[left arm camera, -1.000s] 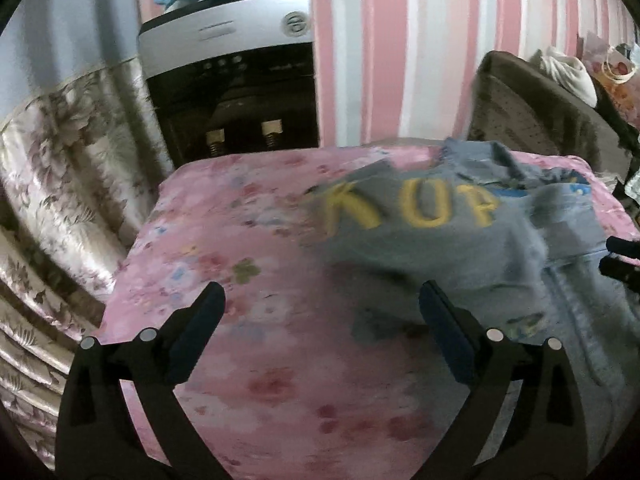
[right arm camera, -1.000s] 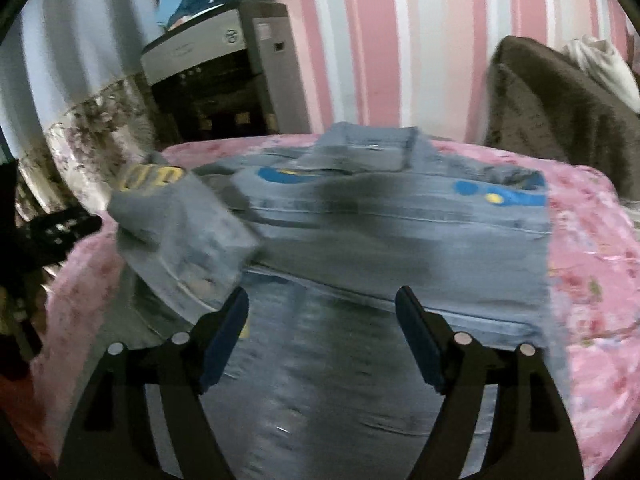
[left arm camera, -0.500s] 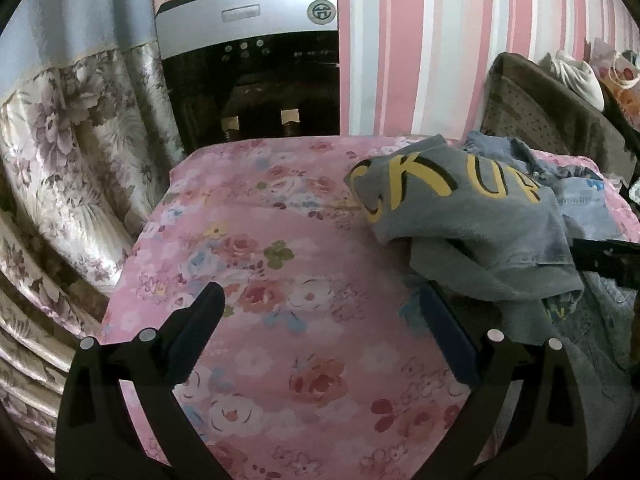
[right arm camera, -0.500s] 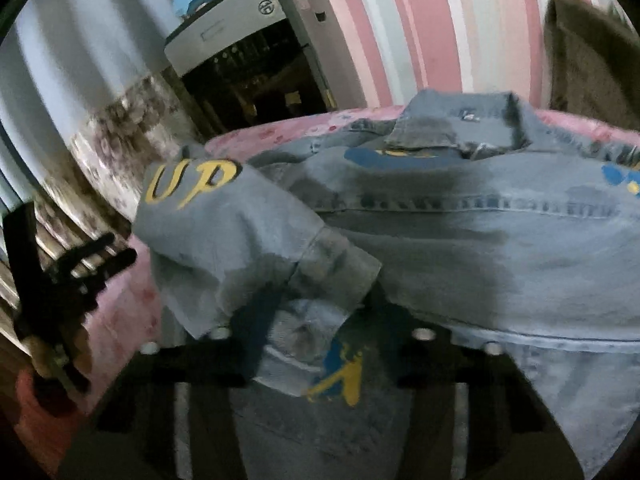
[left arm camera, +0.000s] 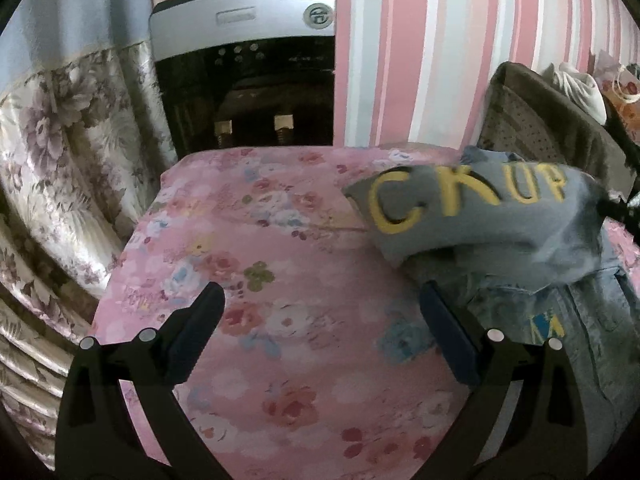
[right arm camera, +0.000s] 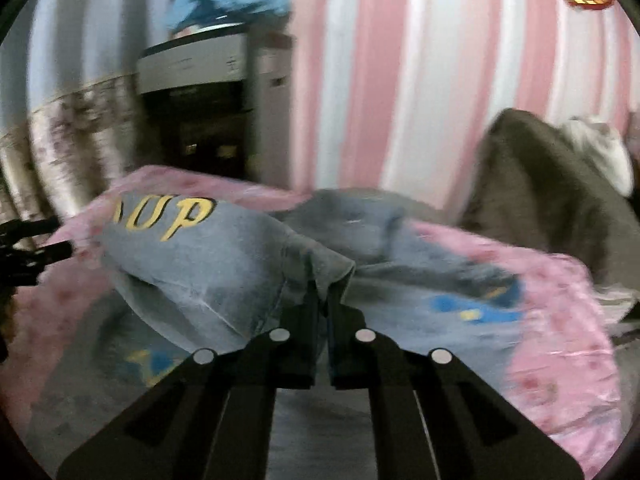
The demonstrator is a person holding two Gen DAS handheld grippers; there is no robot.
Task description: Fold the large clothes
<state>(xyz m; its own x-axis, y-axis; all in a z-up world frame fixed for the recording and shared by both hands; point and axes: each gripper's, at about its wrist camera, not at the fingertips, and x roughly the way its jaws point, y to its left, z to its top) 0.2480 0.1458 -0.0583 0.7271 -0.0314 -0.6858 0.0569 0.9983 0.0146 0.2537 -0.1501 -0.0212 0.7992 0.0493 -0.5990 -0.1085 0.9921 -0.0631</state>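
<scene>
A grey-blue denim jacket (right arm camera: 400,280) lies on the pink flowered bedspread (left arm camera: 280,272). Its sleeve (left arm camera: 480,212) with yellow letters is lifted off the bed and stretched out. My right gripper (right arm camera: 323,300) is shut on the sleeve's cuff edge (right arm camera: 320,268) and holds it up. The sleeve also shows in the right wrist view (right arm camera: 200,256). My left gripper (left arm camera: 320,320) is open and empty, low over the bare bedspread to the left of the jacket. The right gripper's tip (left arm camera: 624,208) shows at the right edge of the left wrist view.
A water dispenser (left arm camera: 248,72) stands behind the bed against the pink striped wall. A flowered curtain (left arm camera: 60,160) hangs at the left. A brown covered chair (right arm camera: 552,192) with a white cloth on it stands at the back right.
My right gripper closed on the sleeve cuff and lifted it, pulling the sleeve up and outward. My left gripper stayed open and drew back to the left over the bedspread.
</scene>
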